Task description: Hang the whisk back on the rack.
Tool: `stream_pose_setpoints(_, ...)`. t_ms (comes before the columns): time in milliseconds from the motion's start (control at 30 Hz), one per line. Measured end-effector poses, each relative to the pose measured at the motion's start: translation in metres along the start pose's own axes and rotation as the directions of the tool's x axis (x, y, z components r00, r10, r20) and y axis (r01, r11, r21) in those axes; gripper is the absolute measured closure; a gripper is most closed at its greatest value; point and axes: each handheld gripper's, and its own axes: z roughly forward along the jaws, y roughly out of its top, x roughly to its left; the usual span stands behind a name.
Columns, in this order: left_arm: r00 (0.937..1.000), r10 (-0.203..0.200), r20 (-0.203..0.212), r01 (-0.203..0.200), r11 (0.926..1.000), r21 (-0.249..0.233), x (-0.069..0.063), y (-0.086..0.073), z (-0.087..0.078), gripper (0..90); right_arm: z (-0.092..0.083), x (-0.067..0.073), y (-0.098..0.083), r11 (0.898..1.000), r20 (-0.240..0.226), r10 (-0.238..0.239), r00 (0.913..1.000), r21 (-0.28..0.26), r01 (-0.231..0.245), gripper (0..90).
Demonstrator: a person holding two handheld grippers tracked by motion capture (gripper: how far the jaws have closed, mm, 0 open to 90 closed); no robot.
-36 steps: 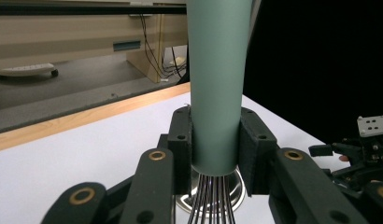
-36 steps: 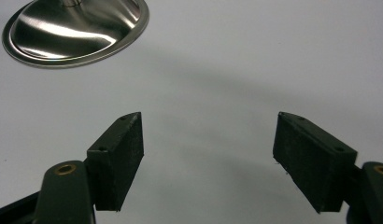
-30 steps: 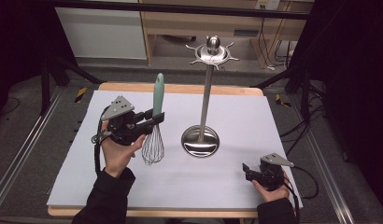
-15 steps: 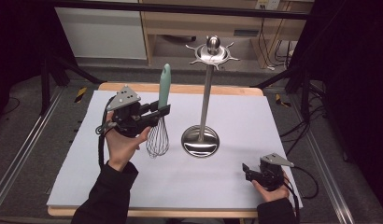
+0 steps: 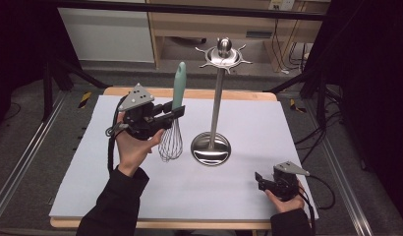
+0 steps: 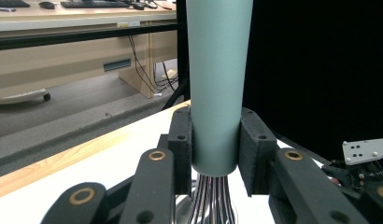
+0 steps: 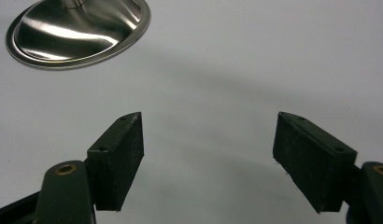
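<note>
Gripping a whisk [image 5: 174, 123] by the lower end of its pale green handle, the left gripper [image 5: 171, 112] holds it upright, wires hanging below the jaws and the handle rising above them. In the left gripper view the two pads [image 6: 181, 144] press on either side of the handle [image 6: 216, 84], just above where the wires [image 6: 213, 200] leave it. The wire head hangs clear of the white table [image 5: 91, 162], just beside the round base of the steel stand [image 5: 211, 147], whose post rises beyond the jaws to a spiked top.

The right gripper [image 5: 262, 181] sits low at the table's near right corner, well apart from the whisk. Its jaws stand wide open with nothing between them; in the right gripper view the pads [image 7: 119, 154] frame bare table, with the stand's base [image 7: 77, 30] ahead and to the left of them.
</note>
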Motion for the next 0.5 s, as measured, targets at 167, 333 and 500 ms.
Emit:
stream_pose_setpoints(167, 1.0000, 0.008, 0.005, -0.008, 1.0000, 0.006, -0.004, 0.004, 0.004, 68.7, 0.000, -0.001, 0.000, 1.000, -0.003, 0.002, 1.0000, -0.003, -0.002, 25.1)
stream_pose_setpoints(333, 0.9999, 0.015, 0.007, -0.015, 0.9998, 0.015, -0.006, 0.008, 0.009, 68.7, 0.000, -0.001, 0.000, 1.000, -0.004, 0.002, 1.0000, -0.002, -0.002, 25.0)
stream_pose_setpoints(500, 0.9998, 0.019, 0.005, -0.019, 0.9995, 0.024, -0.006, 0.009, 0.012, 68.7, 0.000, -0.001, 0.000, 1.000, -0.005, 0.002, 1.0000, -0.002, -0.002, 25.0)
